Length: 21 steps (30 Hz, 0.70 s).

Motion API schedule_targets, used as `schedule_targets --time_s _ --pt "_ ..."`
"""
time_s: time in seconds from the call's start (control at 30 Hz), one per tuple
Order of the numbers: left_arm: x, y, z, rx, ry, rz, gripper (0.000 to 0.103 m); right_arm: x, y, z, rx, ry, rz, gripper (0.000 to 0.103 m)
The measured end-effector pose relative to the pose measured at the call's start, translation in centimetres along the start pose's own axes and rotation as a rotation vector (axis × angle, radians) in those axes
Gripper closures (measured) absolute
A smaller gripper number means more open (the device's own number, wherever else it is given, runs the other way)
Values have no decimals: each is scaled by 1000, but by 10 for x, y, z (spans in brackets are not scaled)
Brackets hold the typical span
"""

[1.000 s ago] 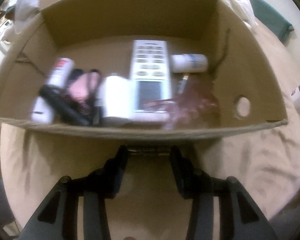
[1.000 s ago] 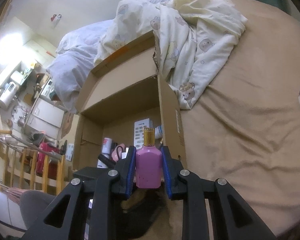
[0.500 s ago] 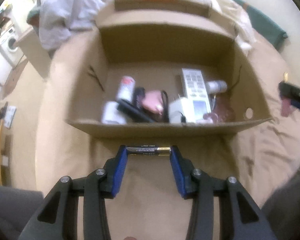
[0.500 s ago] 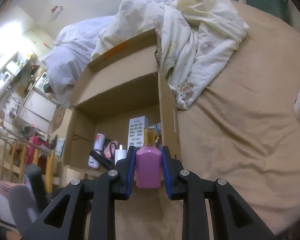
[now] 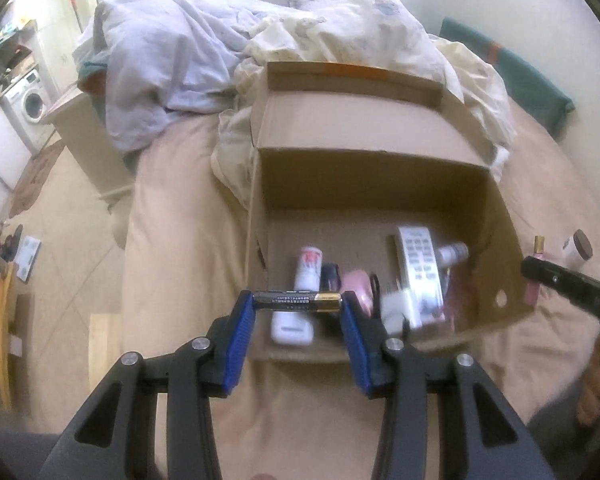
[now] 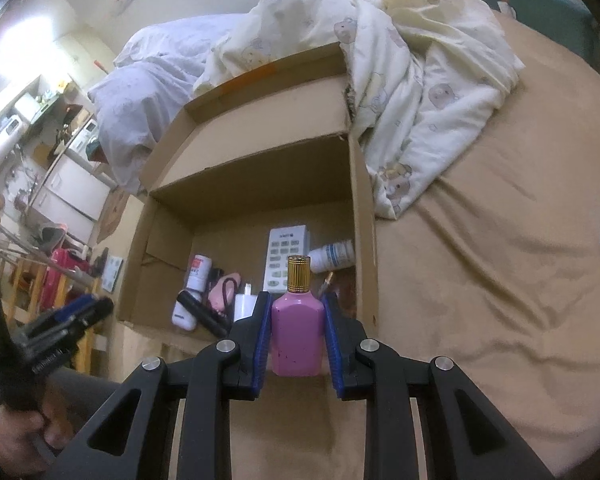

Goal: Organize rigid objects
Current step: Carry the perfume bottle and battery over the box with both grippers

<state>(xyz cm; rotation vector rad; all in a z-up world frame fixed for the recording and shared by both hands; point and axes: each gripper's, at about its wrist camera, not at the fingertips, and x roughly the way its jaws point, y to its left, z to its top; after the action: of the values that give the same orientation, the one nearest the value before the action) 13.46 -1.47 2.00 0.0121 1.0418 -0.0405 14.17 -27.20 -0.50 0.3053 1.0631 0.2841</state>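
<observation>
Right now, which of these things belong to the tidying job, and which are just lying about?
Part of the job:
- battery in the left hand-held gripper
- pink bottle in the right hand-held gripper
- box with remote and spray can

Lying about:
- quilt
- washing machine

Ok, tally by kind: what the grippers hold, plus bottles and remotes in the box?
Battery, in left gripper: 1
Pink bottle, in right gripper: 1
White bottles in cardboard box: 2 (red-label bottle, blue-label bottle)
Remote in box: 1
Total: 5
</observation>
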Motion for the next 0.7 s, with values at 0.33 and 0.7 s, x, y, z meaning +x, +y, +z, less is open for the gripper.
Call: schedule_targets --time_s 0.33,0.7 --pt "47 -23 21 90 41 -11 63 33 27 15 -111 16 -25 76" --pt "77 -35 12 134 101 -19 63 49 35 7 -150 63 -56 76"
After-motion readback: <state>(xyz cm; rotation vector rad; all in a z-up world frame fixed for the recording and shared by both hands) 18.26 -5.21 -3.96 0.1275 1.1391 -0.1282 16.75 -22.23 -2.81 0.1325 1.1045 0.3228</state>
